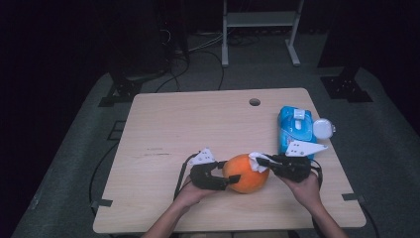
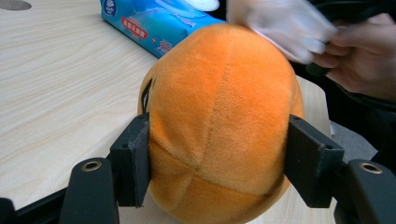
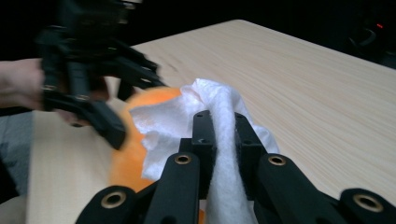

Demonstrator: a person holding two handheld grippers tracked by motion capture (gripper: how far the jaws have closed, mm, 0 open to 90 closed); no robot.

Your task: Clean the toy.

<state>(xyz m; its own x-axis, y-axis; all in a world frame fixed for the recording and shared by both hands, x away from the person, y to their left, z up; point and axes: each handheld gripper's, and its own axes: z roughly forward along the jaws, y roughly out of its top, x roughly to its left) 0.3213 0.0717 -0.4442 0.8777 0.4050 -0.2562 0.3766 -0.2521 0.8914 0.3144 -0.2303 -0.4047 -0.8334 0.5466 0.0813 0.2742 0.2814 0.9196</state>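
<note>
Orange plush ball (image 1: 244, 173) at the table's (image 1: 163, 129) near middle sits clamped in the left gripper (image 1: 229, 177) while the right gripper (image 1: 263, 162), pinched on a white wet wipe (image 1: 256, 159), rubs its top right; next, I judge, sweep across unwiped plush

Left tongs (image 1: 233, 174) clamped wide; right tongs (image 1: 261, 161) pinched shut.

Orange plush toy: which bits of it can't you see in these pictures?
- Left gripper view: the orange plush toy is cut off by the bottom edge, and a dark mark at its left edge is too narrow to tell.
- Right gripper view: the white wipe and right gripper cover most of it, blurred.
- High view: too small for details.
</note>
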